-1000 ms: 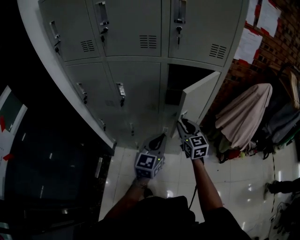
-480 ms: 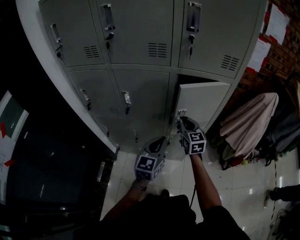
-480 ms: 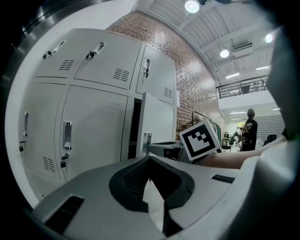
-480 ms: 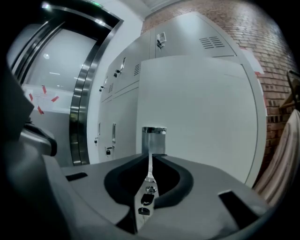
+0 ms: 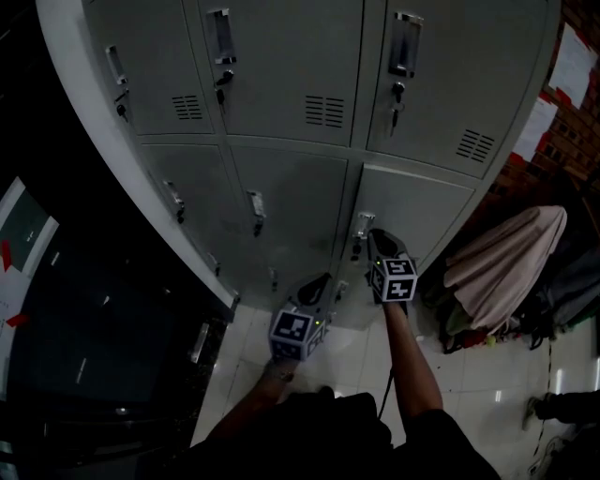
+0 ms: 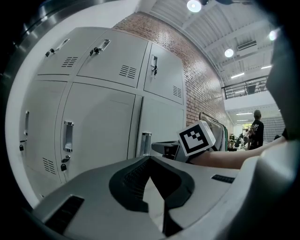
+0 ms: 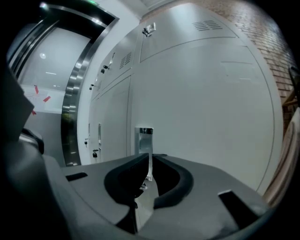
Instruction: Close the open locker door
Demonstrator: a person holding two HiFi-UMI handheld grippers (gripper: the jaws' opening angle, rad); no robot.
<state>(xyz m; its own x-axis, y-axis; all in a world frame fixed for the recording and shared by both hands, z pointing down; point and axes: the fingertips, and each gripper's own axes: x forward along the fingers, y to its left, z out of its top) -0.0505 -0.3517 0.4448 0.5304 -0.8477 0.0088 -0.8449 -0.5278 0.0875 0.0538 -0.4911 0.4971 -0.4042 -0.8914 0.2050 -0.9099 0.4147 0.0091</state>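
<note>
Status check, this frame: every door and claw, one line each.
Right claw: nearly shut, at the door handle; grip unclear.
Left claw: shut, empty.
Handle's locker door: looks closed, flush with frame.
Other locker doors: closed.

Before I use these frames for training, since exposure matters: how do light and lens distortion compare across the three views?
Head view: dim, left side almost black, lockers bowed outward. Left gripper view: brighter, ceiling lamps blown out, dark fisheye rim. Right gripper view: locker door evenly lit, handle fairly sharp, edges curved and vignetted.
</note>
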